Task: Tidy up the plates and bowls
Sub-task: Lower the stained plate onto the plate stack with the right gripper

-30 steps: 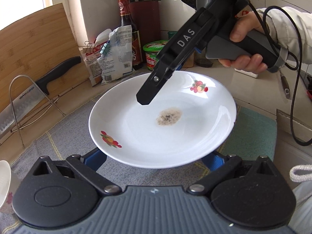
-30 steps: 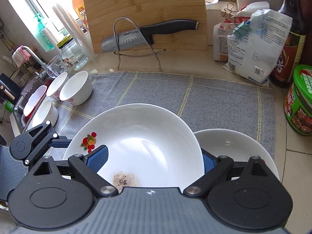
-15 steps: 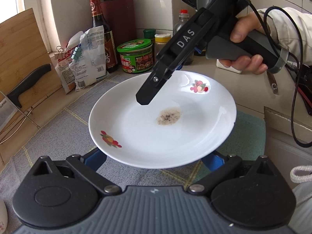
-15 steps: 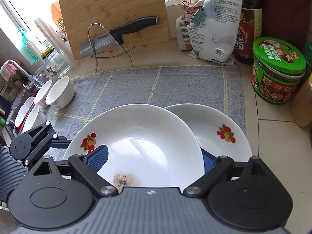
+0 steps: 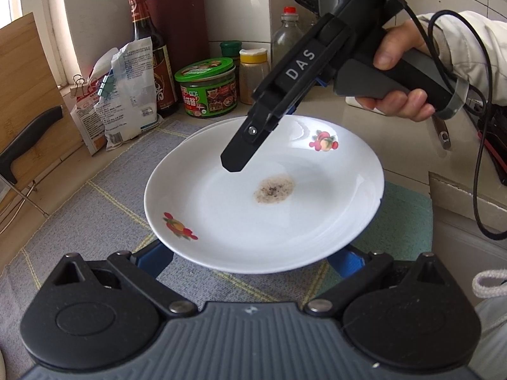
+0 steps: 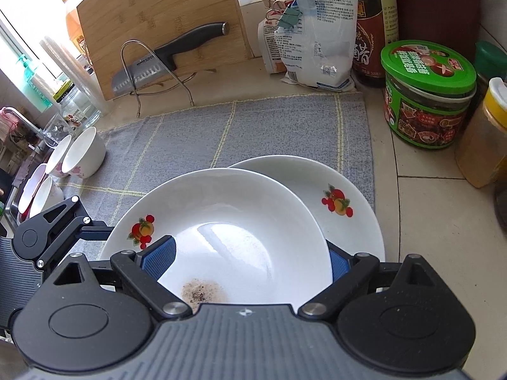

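The left gripper (image 5: 253, 258) reaches under the plate (image 5: 240, 221), so its blue pads are mostly hidden by the rim; whether they press on it cannot be told. The right gripper (image 6: 250, 256) stands wide around the same plate, one pad inside the bowl of it and the other under the far rim; a firm grip cannot be confirmed. In the left view only one finger (image 5: 244, 152) of that gripper shows, over the plate, with the person's hand (image 5: 399, 72) on the handle. The plate carries a brown, speckled stain (image 5: 274, 188) near its middle and fruit prints on the rim. It hangs partly over a second plate (image 6: 348, 209), which lies on the grey mat (image 6: 253, 126) at the mat's right end and is half covered. Four small bowls (image 6: 84, 152) sit at the mat's left edge, apparently empty, partly cut off. On the worktop (image 6: 427, 221) stand a green-lidded jar (image 6: 427, 95), a dark bottle (image 6: 375, 31), bags (image 6: 317, 31) and a board (image 6: 158, 15) with a knife (image 6: 164, 57).
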